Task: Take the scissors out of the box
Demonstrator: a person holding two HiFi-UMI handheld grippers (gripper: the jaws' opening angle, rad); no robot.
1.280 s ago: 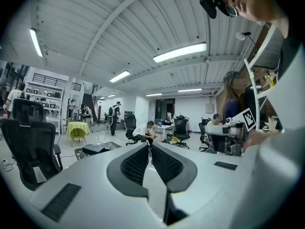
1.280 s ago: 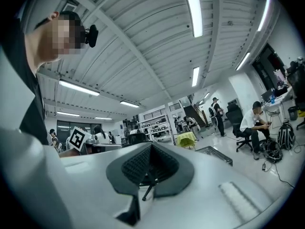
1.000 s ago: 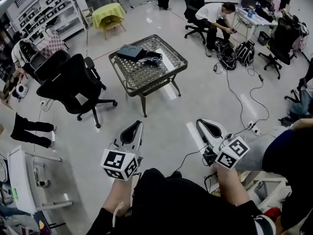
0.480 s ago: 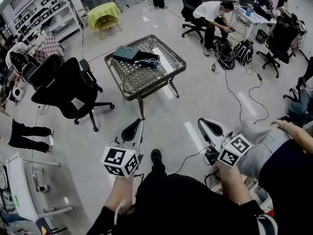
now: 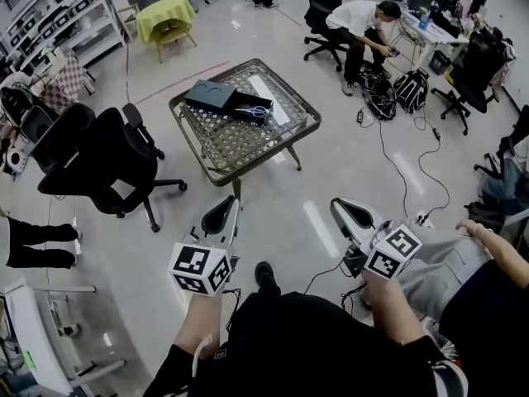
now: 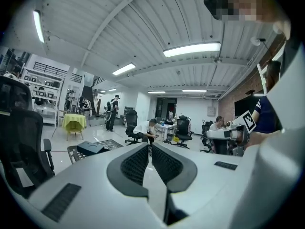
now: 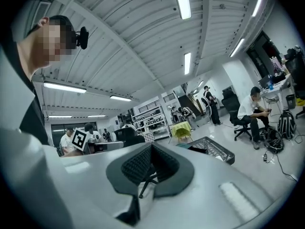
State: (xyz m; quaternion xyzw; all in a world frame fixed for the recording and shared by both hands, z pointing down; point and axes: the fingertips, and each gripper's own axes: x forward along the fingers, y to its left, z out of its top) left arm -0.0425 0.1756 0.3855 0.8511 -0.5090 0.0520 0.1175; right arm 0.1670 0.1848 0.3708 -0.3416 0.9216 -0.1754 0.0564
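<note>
A dark lidded box [image 5: 209, 95] and an open dark box [image 5: 250, 107] lie on the far half of a low metal-grid table [image 5: 223, 143]. A small pale-blue shape, apparently the scissors' handles [image 5: 259, 112], shows in the open box. Both grippers hang over the floor well short of the table. My left gripper [image 5: 224, 208] points at the table's near corner, and its jaws are shut and empty [image 6: 150, 147]. My right gripper [image 5: 346, 210] is off to the right, also shut on nothing [image 7: 151, 148]. The table [image 6: 75, 151] and a box [image 6: 93, 148] show small in the left gripper view.
A black office chair [image 5: 107, 160] stands left of the table. A seated person [image 5: 359, 23], bags and floor cables [image 5: 397, 151] are beyond it on the right. A yellow-covered stool [image 5: 165, 19] and shelves [image 5: 62, 19] are at the back left.
Both grippers have travelled forward across the floor towards the table, which now sits nearer and lower in the head view. Their jaws have stayed shut.
</note>
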